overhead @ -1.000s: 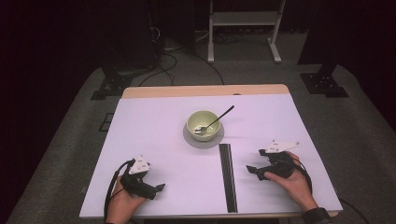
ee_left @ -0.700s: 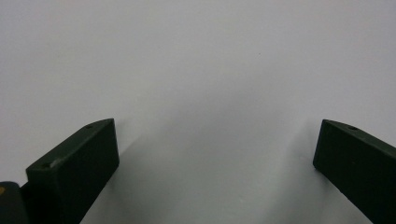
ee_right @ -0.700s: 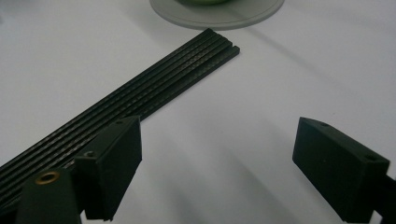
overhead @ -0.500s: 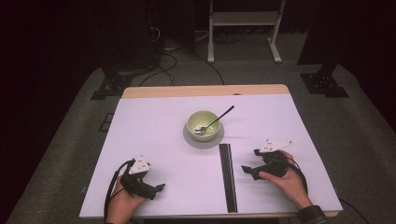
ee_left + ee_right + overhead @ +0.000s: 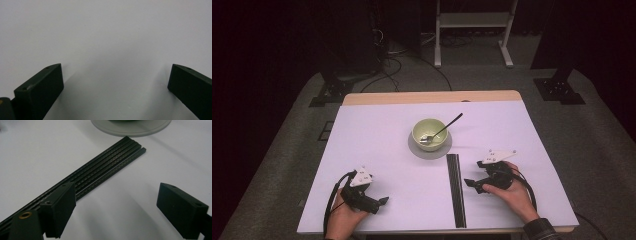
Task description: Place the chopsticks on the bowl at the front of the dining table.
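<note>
A pale green bowl [image 5: 429, 132] stands on a grey saucer [image 5: 414, 149] at the table's middle, and a dark spoon [image 5: 444, 128] leans in it with its handle to the right. Several black sticks [image 5: 456, 190] lie side by side in a strip that runs from the saucer toward the near edge. My right gripper [image 5: 469, 185] rests just right of this strip, jaws open and pointing at it. In the right gripper view the sticks [image 5: 105, 168] run past the left jaw toward the saucer [image 5: 130, 128]. My left gripper [image 5: 384, 202] lies open at the near left over bare table [image 5: 107, 37].
The white table top [image 5: 377, 135] has a wooden strip [image 5: 432, 97] along its far edge. Beyond it, on the dark carpet, are a white stand's legs [image 5: 472, 30], black stand feet [image 5: 329, 92] and loose cables [image 5: 392, 60].
My right gripper has slid a little left, closer to the black sticks. The left gripper, the bowl and the spoon have not moved.
</note>
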{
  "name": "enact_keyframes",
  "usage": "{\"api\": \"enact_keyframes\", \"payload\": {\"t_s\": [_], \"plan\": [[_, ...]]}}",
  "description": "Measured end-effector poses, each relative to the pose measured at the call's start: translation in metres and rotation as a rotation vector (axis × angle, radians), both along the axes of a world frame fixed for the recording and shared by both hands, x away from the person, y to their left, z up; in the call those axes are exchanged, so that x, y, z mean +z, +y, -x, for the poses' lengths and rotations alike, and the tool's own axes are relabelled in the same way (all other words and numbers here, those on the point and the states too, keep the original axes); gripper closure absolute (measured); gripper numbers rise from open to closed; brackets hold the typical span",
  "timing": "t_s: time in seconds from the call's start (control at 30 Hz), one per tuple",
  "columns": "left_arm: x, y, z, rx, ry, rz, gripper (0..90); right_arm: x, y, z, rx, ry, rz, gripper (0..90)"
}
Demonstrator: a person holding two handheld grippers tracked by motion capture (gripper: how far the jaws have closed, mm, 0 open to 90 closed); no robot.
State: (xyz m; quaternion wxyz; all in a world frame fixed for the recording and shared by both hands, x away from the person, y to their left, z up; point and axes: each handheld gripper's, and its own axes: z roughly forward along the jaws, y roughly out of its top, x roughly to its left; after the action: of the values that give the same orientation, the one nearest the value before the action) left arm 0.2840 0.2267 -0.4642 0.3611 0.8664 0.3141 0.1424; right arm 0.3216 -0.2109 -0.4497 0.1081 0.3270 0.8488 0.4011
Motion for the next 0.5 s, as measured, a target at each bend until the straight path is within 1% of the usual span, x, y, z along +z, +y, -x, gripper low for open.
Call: {"api": "enact_keyframes", "payload": {"t_s": [0.3,0.5], "plan": [[0.000,0.000,0.000,0.000,0.000,0.000,0.0,-0.005,0.015,-0.001,0.030,0.008,0.016,14.2],[0.000,0.000,0.000,0.000,0.000,0.000,0.0,-0.007,0.019,-0.002,0.040,0.011,0.022,14.2]]}}
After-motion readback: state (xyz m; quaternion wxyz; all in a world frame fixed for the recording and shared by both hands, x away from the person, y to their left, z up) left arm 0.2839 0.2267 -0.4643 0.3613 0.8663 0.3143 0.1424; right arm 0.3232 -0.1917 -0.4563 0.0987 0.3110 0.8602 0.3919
